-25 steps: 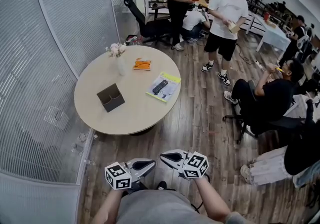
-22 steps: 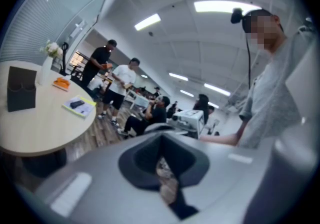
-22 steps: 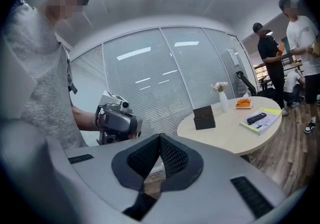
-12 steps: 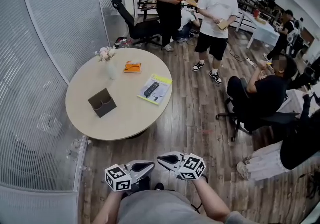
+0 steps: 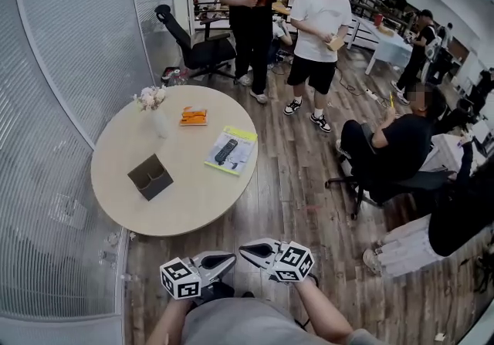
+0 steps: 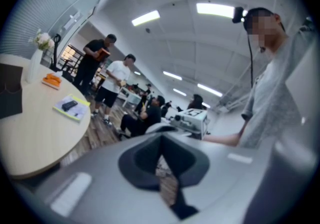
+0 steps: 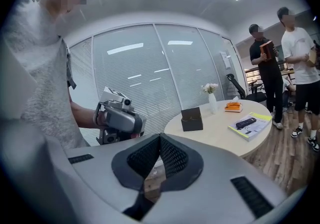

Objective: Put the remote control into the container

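Both claws pressed together and empty, well short of the round bench

In the head view the left claw (image 5: 230,259) and right claw (image 5: 245,248) sit at the lower middle of the frame, tips near each other, over the wooden floor (image 5: 301,204). Each gripper view shows its jaws closed with nothing between them. The remote control (image 5: 225,152) lies on a yellow-edged booklet (image 5: 242,152) on the right part of the bench (image 5: 185,201), left of frame centre. The container (image 5: 150,177), a dark open box with a divider, stands on the bench to the left of and below the remote, apart from it. A vase of flowers (image 5: 153,108) and an orange item (image 5: 193,115) sit at the bench's upper edge. Two people stand at the top of the frame, and another sits in a chair at right.
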A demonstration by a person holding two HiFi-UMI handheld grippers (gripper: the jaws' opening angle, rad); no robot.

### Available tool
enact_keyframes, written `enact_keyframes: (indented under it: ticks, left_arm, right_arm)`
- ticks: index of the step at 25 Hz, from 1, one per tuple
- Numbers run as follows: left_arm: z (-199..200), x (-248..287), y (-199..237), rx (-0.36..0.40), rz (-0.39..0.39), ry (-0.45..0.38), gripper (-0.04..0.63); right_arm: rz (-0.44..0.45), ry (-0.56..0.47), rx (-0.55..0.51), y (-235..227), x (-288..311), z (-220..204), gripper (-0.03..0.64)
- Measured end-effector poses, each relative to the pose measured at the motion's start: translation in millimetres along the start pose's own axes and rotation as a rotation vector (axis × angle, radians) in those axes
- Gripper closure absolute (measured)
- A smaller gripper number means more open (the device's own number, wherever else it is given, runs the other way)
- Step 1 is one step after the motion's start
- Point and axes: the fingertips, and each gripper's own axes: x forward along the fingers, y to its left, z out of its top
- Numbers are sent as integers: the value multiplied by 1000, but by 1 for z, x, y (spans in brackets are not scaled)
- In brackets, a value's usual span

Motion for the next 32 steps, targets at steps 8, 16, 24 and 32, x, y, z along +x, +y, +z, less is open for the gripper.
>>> enact_keyframes:
  ticks: [8, 16, 24, 32]
  left_arm:
    - [16, -11, 47, -11, -50, 25, 598]
    - [37, -32, 93, -19, -78, 34, 598]
    - [50, -41, 129, -38, -127, 45, 598]
    - [56, -48, 144, -45, -167, 46, 598]
  right_arm:
    - [-54, 6, 2, -33, 37, 16, 601]
    - [-97, 50, 8, -56, 79, 17, 601]
    - [-152, 49, 33, -75, 103, 25, 601]
    - [-189, 56, 54, -85, 118, 26, 601]
